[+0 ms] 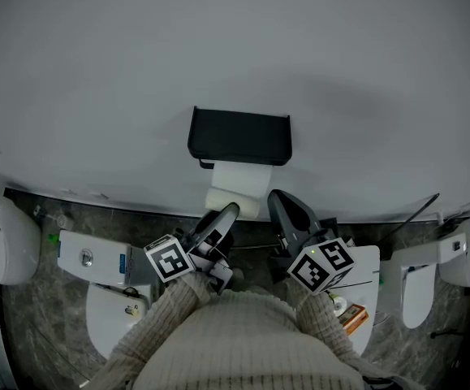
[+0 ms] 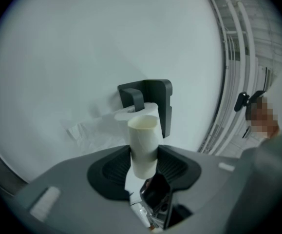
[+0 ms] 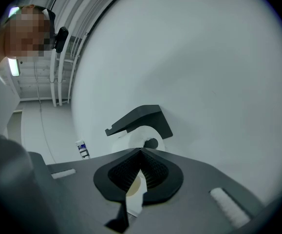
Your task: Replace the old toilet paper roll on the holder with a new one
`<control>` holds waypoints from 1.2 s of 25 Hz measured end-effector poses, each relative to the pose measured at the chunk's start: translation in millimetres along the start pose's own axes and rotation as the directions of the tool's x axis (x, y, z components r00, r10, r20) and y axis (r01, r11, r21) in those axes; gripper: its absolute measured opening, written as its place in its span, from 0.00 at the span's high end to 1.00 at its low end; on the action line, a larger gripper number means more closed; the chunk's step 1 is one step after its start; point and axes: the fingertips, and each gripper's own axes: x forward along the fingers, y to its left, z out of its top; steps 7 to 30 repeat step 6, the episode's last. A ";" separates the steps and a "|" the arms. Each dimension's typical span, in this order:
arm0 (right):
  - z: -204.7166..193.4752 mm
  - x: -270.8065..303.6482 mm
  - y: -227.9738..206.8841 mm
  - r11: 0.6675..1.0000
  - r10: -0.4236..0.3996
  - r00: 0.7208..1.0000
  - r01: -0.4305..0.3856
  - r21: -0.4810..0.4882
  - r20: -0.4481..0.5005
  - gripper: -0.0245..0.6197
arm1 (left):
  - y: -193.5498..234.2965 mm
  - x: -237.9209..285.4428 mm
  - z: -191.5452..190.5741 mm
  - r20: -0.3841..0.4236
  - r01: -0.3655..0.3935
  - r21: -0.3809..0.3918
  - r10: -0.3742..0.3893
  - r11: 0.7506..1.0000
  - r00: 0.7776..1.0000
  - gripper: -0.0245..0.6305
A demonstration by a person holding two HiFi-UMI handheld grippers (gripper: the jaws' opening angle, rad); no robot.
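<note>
Toilet paper roll (image 1: 236, 192), white and full, sits on the black holder (image 1: 239, 135) fixed to the pale wall (image 1: 218, 47), with a sheet hanging down in front of it. The left gripper (image 1: 226, 213) is raised just below and near the roll. Its jaws pinch a bare cardboard tube (image 2: 143, 145), which stands upright between the ribbed pads with its open end toward the holder. The tube is clear of the holder and is not touching it.

The right gripper (image 1: 282, 203) is just to the right of the left one, also pointing at the wall under the holder. Its jaws are pressed together with nothing gripped, and past their tips its own view shows the holder from the side with the roll's end facing the camera.

Knit sleeves (image 1: 178, 299) lead back from both grippers. A white toilet tank (image 1: 92, 258) stands on the dark floor to the left.
</note>
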 end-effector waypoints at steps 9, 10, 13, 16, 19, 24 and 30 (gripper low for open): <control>-1.3 -3.6 2.9 1.000 -0.007 1.000 0.007 0.010 -0.010 0.96 | -8.4 0.3 -6.9 -0.008 0.011 -0.030 -0.011 0.999 1.000 0.70; -1.3 -3.6 2.9 1.000 -0.007 1.000 0.007 0.010 -0.010 0.96 | -8.4 0.3 -6.9 -0.008 0.011 -0.030 -0.011 0.999 1.000 0.70; -1.3 -3.6 2.9 1.000 -0.007 1.000 0.007 0.010 -0.010 0.96 | -8.4 0.3 -6.9 -0.008 0.011 -0.030 -0.011 0.999 1.000 0.70; -1.3 -3.6 2.9 1.000 -0.007 1.000 0.007 0.010 -0.010 0.96 | -8.4 0.3 -6.9 -0.008 0.011 -0.030 -0.011 0.999 1.000 0.70; -1.3 -3.6 2.9 1.000 -0.007 1.000 0.007 0.010 -0.010 0.96 | -8.4 0.3 -6.9 -0.008 0.011 -0.030 -0.011 0.999 1.000 0.70; -1.3 -3.6 2.9 1.000 -0.007 1.000 0.007 0.010 -0.010 0.96 | -8.4 0.3 -6.9 -0.008 0.011 -0.030 -0.011 0.999 1.000 0.70; -1.3 -3.6 2.9 1.000 -0.007 1.000 0.007 0.010 -0.010 0.96 | -8.4 0.3 -6.9 -0.008 0.011 -0.030 -0.011 0.999 1.000 0.70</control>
